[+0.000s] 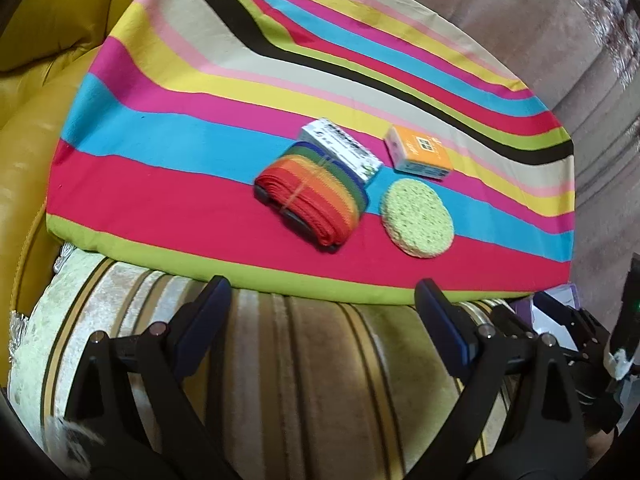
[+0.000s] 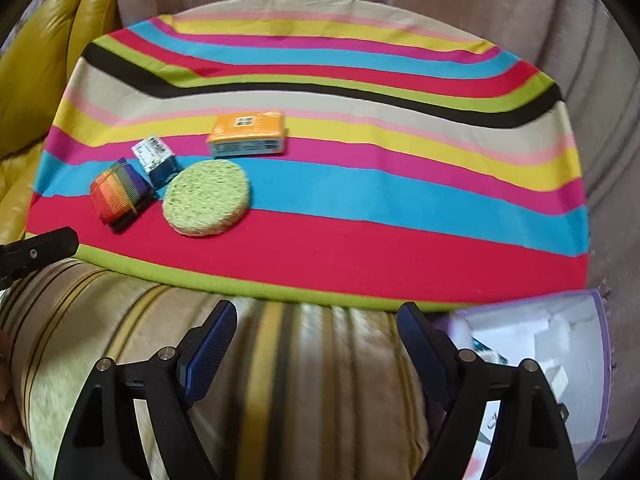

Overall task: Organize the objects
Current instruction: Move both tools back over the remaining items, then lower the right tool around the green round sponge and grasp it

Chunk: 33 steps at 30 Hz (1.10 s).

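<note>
A: Where do the things sit?

B: All four lie on the striped cloth (image 2: 360, 240) over the tabletop, grouped toward its near left part in the right wrist view; the round green sponge (image 2: 207, 198) lies flat, half on the red band, half on the blue; the rainbow strap roll (image 2: 120, 196) is to its left, bound with a thin band; the white box (image 2: 157, 162) sits just behind, touching the roll or very near it, I cannot tell which; the orange box (image 2: 248, 135) lies farther back, apart from the sponge.

A: And the grippers?

B: The left hand-held gripper (image 1: 320, 320) has its fingers spread wide and holds nothing, hovering over the beige striped cushion (image 1: 300, 380) short of the cloth's green edge; the right hand-held gripper (image 2: 316, 344) is likewise spread and empty, over the same cushion.

A: Anything else nearby?

B: A purple-rimmed container (image 2: 560, 360) at the right hand-held gripper's right, contents blurred; a yellow leather seat (image 1: 36, 80) beyond the cloth's left side.
</note>
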Tool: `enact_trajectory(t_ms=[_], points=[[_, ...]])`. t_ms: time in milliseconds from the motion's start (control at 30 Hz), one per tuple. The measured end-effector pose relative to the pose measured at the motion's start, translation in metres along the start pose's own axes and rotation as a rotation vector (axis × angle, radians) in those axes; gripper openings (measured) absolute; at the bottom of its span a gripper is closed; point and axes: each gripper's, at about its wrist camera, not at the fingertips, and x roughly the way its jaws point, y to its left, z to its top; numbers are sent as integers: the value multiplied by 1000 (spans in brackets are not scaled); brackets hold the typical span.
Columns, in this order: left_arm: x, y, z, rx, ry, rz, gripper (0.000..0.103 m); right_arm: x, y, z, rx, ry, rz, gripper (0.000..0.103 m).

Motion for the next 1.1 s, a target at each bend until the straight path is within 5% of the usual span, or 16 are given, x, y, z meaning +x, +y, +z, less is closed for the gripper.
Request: enact_trajectory(t_ms=[667,1100], points=[[8,19,5,-75,13,-39,94,54,63,55,-169,12,88,84],[17,14,22,-131,-10,49,95,71,57,71,-108,13,136,81]])
